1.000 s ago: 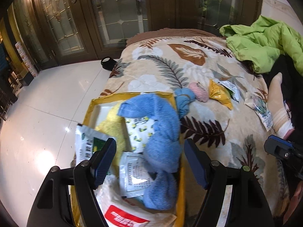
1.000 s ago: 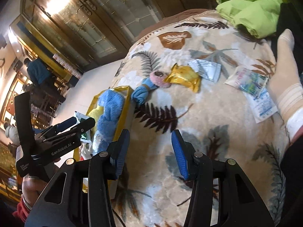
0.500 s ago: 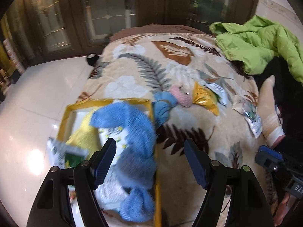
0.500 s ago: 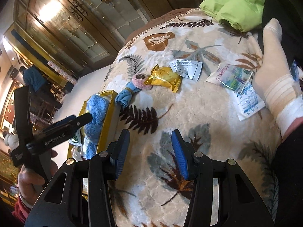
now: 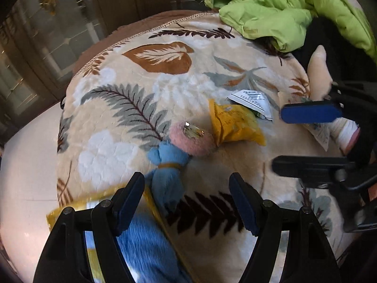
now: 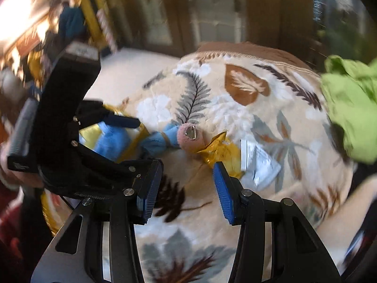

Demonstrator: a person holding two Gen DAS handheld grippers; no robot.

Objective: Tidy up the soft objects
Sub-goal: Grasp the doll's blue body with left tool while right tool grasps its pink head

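A blue rolled cloth tied with a yellow band (image 5: 168, 167) lies on the leaf-patterned blanket (image 5: 122, 127), touching a pink fuzzy item (image 5: 190, 139). It also shows in the right wrist view (image 6: 157, 140), next to the pink item (image 6: 190, 138). A yellow pouch (image 5: 235, 127) and a white packet (image 5: 252, 100) lie just right of them. A yellow tray (image 5: 150, 202) holds a blue fuzzy cloth (image 5: 146, 245). My left gripper (image 5: 187, 202) is open and empty, just short of the blue roll. My right gripper (image 6: 186, 188) is open and empty, near the yellow pouch (image 6: 221, 153).
A green jacket (image 5: 282, 9) lies at the blanket's far right. A socked foot (image 5: 321, 70) rests at the right edge. More packets lie near the foot (image 5: 321, 134). Pale floor (image 5: 26, 160) lies left of the blanket. Wood and glass doors stand behind.
Both grippers have swung toward the blue roll and pink item, which now look larger and closer. The tray has slid to the bottom left of the left view. The right view is blurred.
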